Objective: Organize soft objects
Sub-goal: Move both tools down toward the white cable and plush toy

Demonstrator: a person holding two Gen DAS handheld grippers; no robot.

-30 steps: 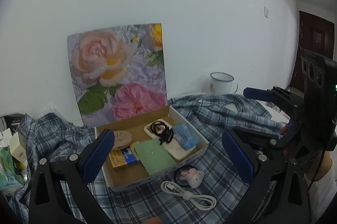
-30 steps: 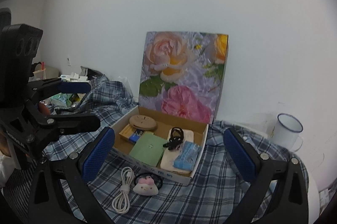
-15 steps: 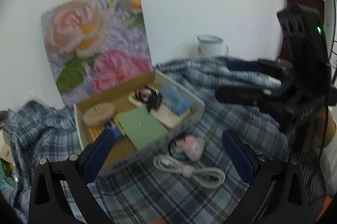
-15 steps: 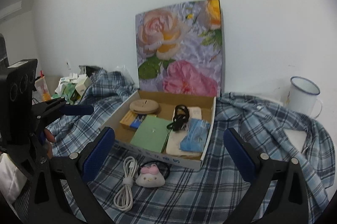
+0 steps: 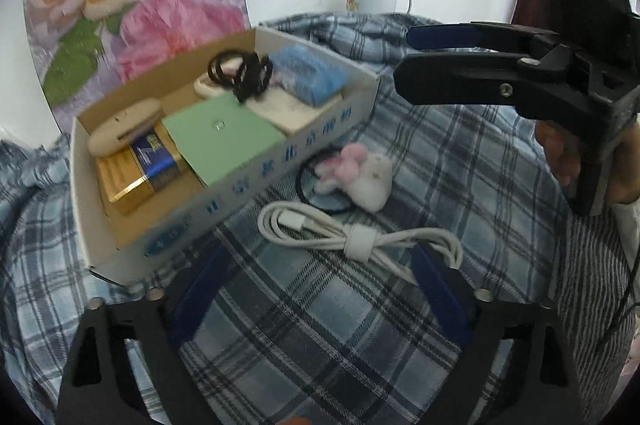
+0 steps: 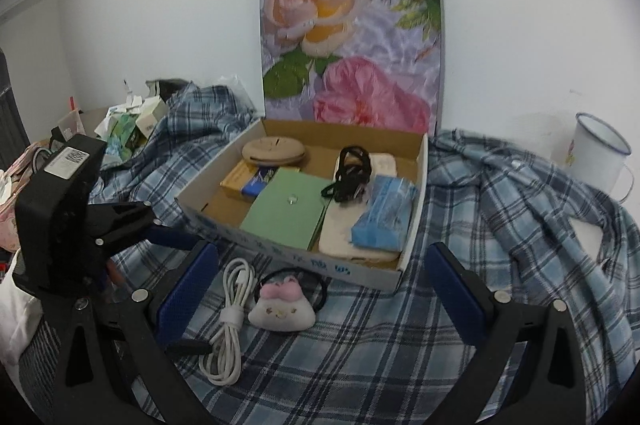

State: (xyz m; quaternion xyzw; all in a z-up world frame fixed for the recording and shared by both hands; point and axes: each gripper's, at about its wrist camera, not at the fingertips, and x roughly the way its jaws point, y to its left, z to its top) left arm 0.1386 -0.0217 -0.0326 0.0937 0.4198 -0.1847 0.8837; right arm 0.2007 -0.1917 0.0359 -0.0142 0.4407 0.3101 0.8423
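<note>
One open cardboard box (image 6: 404,257) sits on a blue plaid cloth (image 6: 500,225), its flowered lid (image 6: 352,33) standing up against the wall. Inside it lie seven things: one round tan disc (image 6: 274,149), one gold and blue packet (image 6: 248,183), one green booklet (image 6: 288,211), one cream flat case (image 6: 352,245), one cream block (image 6: 383,161) behind it, one black hair tie bundle (image 6: 350,173) and one blue tissue pack (image 6: 386,215). The box's front wall carries blue printed characters, too blurred to read.

In front of the box, on the cloth, are two loose things: one white charging cable (image 5: 360,235), coiled and strapped, and just beside it one plush hair tie (image 5: 360,177) with a pink bow on a black loop. One white enamel mug (image 6: 600,155) stands well to the side.

The left gripper (image 5: 320,289) is closing, its blue pads either side of the cable but not pressing it. The right gripper (image 6: 320,289) hangs with jaws wide apart over the plush hair tie, holding nothing.
</note>
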